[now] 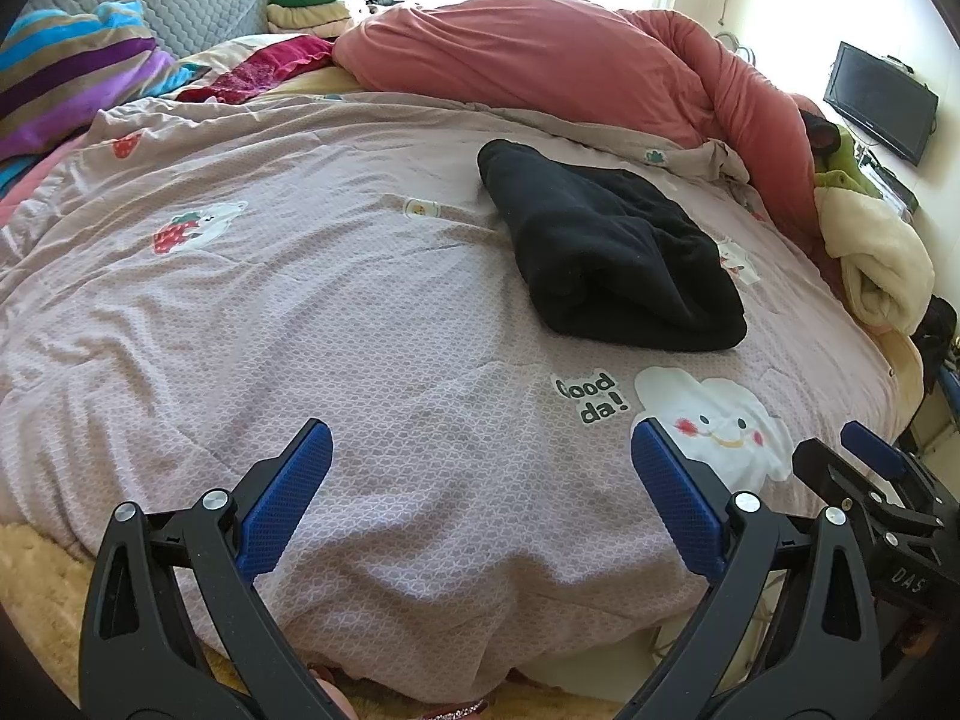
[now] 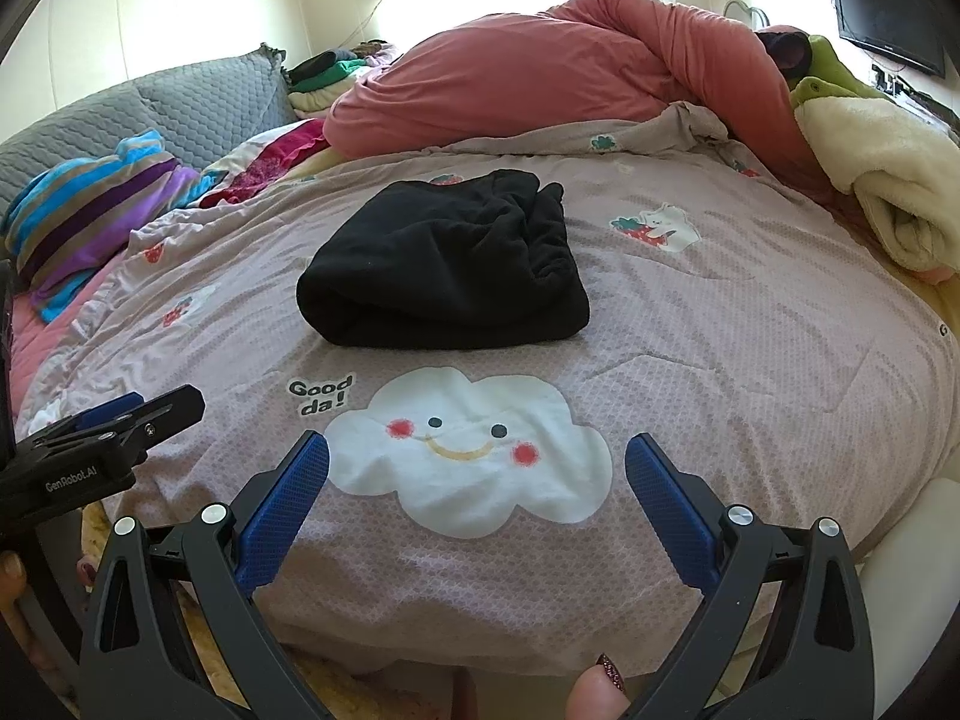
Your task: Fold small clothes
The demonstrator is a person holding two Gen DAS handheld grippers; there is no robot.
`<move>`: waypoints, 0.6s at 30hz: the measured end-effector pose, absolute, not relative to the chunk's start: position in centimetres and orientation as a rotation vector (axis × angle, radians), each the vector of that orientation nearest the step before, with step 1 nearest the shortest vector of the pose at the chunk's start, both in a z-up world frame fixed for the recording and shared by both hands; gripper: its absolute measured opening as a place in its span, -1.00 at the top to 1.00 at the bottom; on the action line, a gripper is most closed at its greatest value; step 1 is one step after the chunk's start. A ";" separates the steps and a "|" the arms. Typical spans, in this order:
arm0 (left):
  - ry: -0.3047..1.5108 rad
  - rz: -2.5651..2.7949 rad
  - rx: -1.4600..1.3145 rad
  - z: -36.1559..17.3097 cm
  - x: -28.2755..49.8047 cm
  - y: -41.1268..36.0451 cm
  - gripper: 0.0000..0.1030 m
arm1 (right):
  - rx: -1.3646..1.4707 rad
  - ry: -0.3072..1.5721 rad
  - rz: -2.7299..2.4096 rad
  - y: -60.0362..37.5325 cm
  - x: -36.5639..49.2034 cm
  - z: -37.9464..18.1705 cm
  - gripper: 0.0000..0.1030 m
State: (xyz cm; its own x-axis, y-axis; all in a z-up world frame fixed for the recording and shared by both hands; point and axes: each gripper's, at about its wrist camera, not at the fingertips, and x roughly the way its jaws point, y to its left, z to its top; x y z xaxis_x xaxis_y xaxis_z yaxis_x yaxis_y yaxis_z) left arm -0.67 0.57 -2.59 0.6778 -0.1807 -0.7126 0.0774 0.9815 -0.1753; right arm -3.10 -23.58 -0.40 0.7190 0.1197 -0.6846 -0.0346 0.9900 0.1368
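Note:
A black fleece garment [image 1: 612,252] [image 2: 444,264] lies folded in a thick bundle on the mauve printed quilt [image 1: 336,324] [image 2: 750,360]. My left gripper [image 1: 480,450] hovers open over the quilt's near edge, well short of the garment and to its left. In the right wrist view my right gripper [image 2: 477,456] is open above the white cloud print [image 2: 474,462], with the garment straight ahead and untouched. Each gripper also shows at the edge of the other's view: the right gripper [image 1: 870,468] and the left gripper [image 2: 120,420]. Neither holds anything.
A pink duvet [image 1: 570,60] [image 2: 570,66] is heaped at the back. Striped pillows [image 1: 72,78] lie far left, a cream blanket [image 1: 876,264] [image 2: 888,180] at the right edge, stacked clothes [image 1: 318,0] at the headboard. A wall television [image 1: 879,102] hangs at right. A toe [image 2: 597,690] shows below.

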 end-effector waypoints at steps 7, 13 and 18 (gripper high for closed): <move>0.812 -0.141 -0.135 -2.5 -0.7 0.7 -0.82 | 0.127 0.764 0.081 -23.7 -3.2 -0.5 -0.91; 0.811 -0.129 -0.126 -2.5 -1.0 0.5 -0.82 | 0.130 0.766 0.076 -23.9 -3.3 -0.5 -0.91; 0.810 -0.127 -0.125 -2.4 -1.1 0.4 -0.82 | 0.132 0.767 0.073 -24.0 -3.4 -0.5 -0.91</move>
